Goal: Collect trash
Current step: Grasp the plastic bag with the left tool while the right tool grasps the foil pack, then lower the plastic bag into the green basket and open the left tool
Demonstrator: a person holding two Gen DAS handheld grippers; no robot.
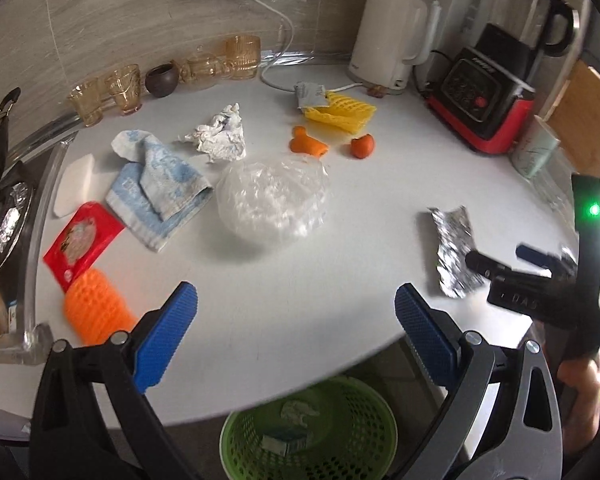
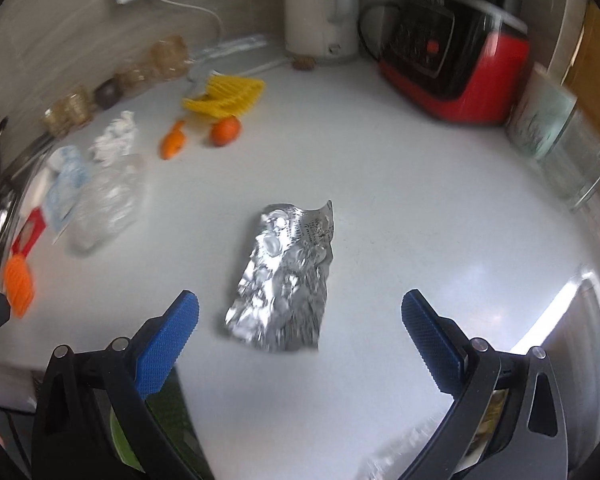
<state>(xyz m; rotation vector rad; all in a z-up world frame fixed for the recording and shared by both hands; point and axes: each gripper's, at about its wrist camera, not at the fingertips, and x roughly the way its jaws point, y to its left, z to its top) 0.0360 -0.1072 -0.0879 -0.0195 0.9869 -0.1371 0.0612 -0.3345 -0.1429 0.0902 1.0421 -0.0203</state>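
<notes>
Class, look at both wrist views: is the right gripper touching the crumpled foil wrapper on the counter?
Apart. In the right wrist view, the right gripper is open, and bare white counter shows between each blue finger and the foil wrapper lying ahead.

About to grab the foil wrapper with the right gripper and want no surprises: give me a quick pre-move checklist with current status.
1. Right gripper open: ok.
2. Foil wrapper lined up between its fingers: ok.
3. Wrapper lying apart from other trash: ok.
4. Left gripper open and holding nothing: ok.
5. Green basket below the counter edge, ready for the drop: ok.
6. Fingers low enough to pinch the flat wrapper: cannot tell.
</notes>
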